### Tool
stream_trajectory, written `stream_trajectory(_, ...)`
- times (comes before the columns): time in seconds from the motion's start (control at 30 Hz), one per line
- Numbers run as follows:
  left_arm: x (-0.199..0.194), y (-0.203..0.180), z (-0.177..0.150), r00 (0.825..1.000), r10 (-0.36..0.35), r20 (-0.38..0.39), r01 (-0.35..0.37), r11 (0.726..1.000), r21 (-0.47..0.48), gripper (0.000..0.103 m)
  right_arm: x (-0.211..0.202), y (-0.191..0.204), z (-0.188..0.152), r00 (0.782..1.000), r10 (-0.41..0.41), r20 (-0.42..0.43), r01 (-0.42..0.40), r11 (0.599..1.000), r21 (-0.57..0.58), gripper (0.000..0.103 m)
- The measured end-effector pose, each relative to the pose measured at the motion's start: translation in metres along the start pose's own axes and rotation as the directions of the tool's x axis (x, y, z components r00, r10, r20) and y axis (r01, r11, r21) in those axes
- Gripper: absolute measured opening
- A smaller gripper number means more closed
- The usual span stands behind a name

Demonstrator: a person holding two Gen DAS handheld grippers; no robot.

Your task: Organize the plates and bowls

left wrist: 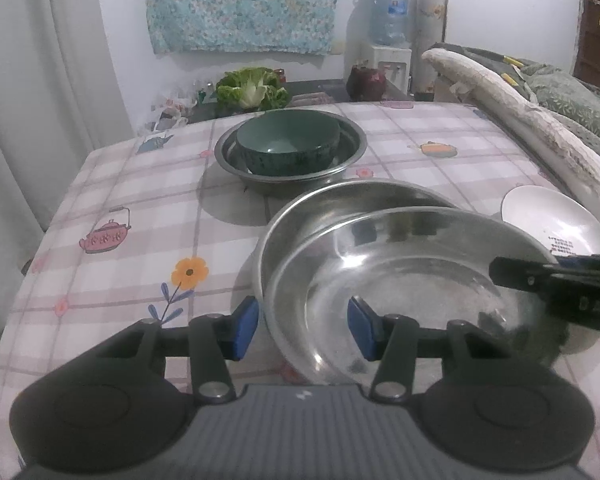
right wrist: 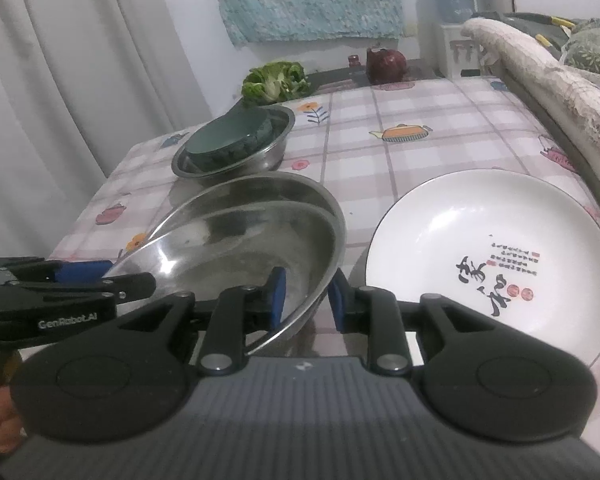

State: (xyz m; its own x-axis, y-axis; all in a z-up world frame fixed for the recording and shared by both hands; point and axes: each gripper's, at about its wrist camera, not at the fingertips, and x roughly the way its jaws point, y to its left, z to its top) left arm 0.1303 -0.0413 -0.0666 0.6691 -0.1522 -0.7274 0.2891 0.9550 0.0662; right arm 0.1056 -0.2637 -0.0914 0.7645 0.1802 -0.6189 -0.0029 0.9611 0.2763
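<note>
Straddling opposite rims of the upper steel plate (left wrist: 400, 280) with spread fingers, left gripper (left wrist: 302, 326) at nine o'clock, right gripper (right wrist: 306, 300) at three, likely seating it inside the lower steel plate (left wrist: 340, 204) for stacking.

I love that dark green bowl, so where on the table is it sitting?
The green bowl sits inside a steel basin at the table's far end, just before the lettuce; in the right wrist view it appears upper left, beyond the two nested steel plates.

Three steel bowls (left wrist: 400, 280) (left wrist: 340, 208) (left wrist: 292, 172) (one green bowl (left wrist: 287, 148), one white plate (right wrist: 492, 256))
</note>
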Motion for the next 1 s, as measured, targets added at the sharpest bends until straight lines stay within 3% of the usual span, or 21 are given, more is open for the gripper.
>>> stream_trajectory(0.27,0.008,0.006,0.006,0.999,0.048,-0.002,-0.048,0.999,-0.009,0.051,0.002,-0.002,0.005,0.999,-0.026,0.022,0.026,1.000,-0.011,0.038)
stream_trajectory(0.57,0.037,-0.001,-0.004,0.989,0.120,-0.084,-0.118,0.993,0.028,0.051,-0.004,-0.008,0.003,0.999,-0.029,0.032,0.029,0.999,0.014,0.040)
stream_trajectory(1.0,0.011,0.035,-0.025,0.981,0.170,-0.090,-0.173,0.985,-0.021,0.054,-0.018,-0.012,0.001,0.998,-0.032,0.055,0.030,0.999,0.033,0.041)
